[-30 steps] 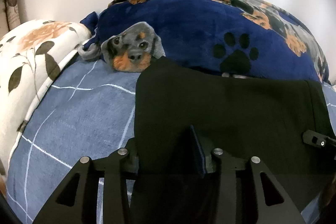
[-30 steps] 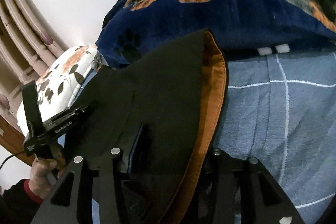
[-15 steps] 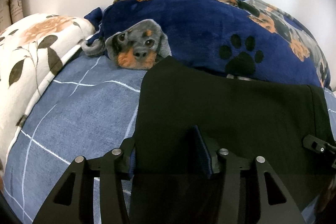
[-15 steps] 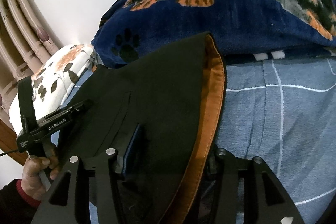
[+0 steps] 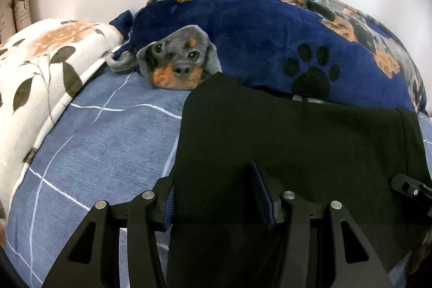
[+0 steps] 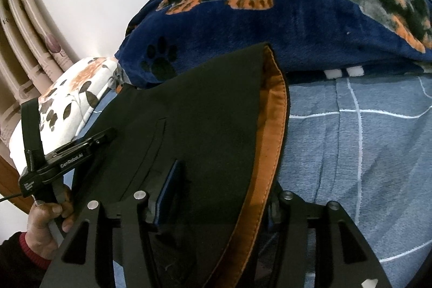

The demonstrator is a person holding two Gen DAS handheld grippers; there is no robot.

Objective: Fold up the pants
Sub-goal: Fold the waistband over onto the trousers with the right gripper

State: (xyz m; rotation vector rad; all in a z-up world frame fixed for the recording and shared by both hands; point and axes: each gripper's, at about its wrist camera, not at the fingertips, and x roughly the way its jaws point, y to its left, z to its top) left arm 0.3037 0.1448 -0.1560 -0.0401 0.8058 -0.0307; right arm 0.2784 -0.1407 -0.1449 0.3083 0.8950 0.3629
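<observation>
Black pants [image 5: 291, 136] with an orange inner waistband [image 6: 272, 131] lie flat on the blue checked bed sheet [image 5: 102, 142]. My left gripper [image 5: 216, 196] stands open at the pants' left edge, fabric between its blue-padded fingers, one pad [image 5: 260, 193] on top of the cloth. My right gripper [image 6: 218, 193] stands open over the waistband edge, its left pad [image 6: 168, 188] on the black fabric, the right finger hidden behind the orange band. The left gripper body [image 6: 67, 155] and the hand holding it show in the right wrist view.
A navy dog-print blanket [image 5: 270, 31] is heaped along the far side, touching the pants' far edge. A white floral pillow [image 5: 40, 66] lies at the left. A white wall is behind, with curtains [image 6: 29, 45] at the left.
Both grippers have opened wider and drawn back slightly from the pants. The pants lie still on the sheet.
</observation>
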